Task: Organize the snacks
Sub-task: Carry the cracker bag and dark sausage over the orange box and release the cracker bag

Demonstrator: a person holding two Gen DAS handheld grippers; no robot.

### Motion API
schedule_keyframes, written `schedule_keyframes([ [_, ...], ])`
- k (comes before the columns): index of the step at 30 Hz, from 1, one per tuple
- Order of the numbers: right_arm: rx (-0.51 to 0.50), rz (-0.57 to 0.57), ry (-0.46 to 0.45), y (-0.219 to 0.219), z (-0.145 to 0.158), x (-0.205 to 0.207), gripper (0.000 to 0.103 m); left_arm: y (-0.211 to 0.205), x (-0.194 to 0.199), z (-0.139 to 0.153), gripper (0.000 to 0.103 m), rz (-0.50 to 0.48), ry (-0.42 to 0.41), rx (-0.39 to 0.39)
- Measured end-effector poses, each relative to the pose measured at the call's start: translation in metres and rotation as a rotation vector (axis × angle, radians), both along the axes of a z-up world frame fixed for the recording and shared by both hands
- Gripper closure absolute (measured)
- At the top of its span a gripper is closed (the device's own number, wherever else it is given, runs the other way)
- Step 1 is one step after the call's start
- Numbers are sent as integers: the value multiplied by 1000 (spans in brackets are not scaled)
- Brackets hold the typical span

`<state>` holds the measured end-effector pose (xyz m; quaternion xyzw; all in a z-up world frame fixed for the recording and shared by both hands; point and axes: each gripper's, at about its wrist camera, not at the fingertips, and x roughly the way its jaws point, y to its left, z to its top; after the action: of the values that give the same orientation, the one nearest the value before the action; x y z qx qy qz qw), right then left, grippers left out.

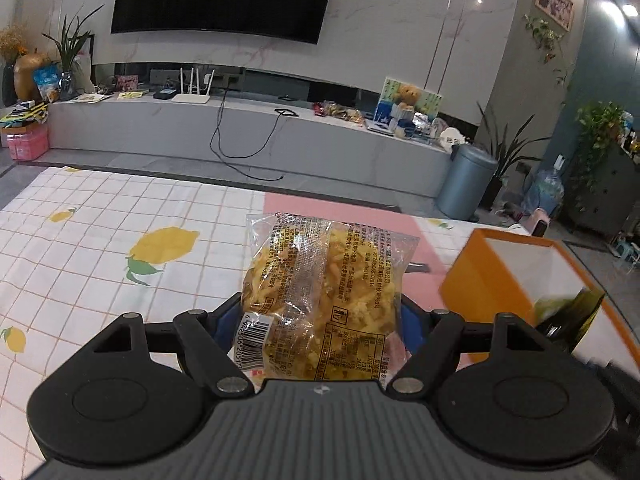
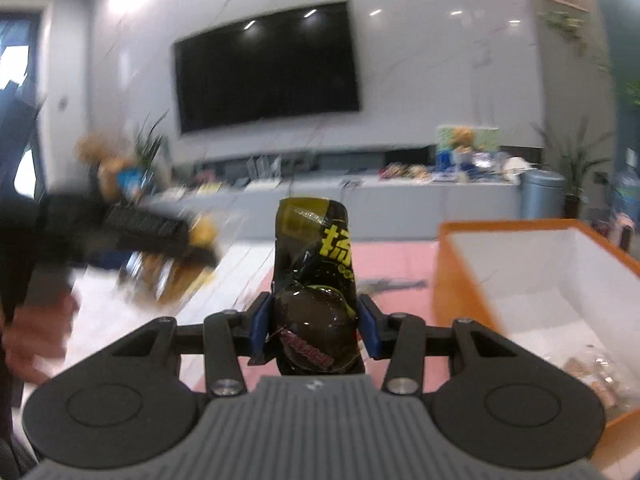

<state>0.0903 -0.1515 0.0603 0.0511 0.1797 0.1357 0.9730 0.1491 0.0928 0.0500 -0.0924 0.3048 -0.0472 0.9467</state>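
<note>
My left gripper [image 1: 320, 316] is shut on a clear packet of yellow crunchy snack [image 1: 324, 284] and holds it above the lemon-print tablecloth [image 1: 120, 240]. My right gripper [image 2: 314, 320] is shut on a black snack packet with yellow lettering [image 2: 316, 276], held in the air left of the orange box [image 2: 452, 280]. The orange box with a white inside also shows at the right of the left wrist view [image 1: 472, 284]. The black packet's edge shows there too [image 1: 572, 316]. The left gripper with its yellow packet appears blurred at the left of the right wrist view [image 2: 168, 248].
Some wrapped snacks [image 2: 592, 372] lie in the box's bottom. A pink mat [image 1: 332, 206] covers the table's far middle. Behind the table are a TV bench [image 1: 240, 128], a grey bin [image 1: 464, 180] and plants.
</note>
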Motion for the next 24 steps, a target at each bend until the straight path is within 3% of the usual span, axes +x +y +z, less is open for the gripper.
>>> schedule_keyframes([
  [5, 23, -103, -51, -59, 32, -3, 59, -22, -8, 15, 15, -29, 4, -62],
  [10, -61, -105, -2, -109, 47, 15, 59, -54, -11, 33, 15, -91, -14, -111],
  [13, -54, -132, 29, -143, 49, 31, 58, -82, -10, 41, 15, -106, -18, -130],
  [19, 40, -260, 93, -205, 34, 49, 59, -154, 13, 39, 15, -165, 51, -195],
  [24, 99, -353, 102, -238, 34, 33, 59, -207, 40, 18, 15, -198, 140, -227],
])
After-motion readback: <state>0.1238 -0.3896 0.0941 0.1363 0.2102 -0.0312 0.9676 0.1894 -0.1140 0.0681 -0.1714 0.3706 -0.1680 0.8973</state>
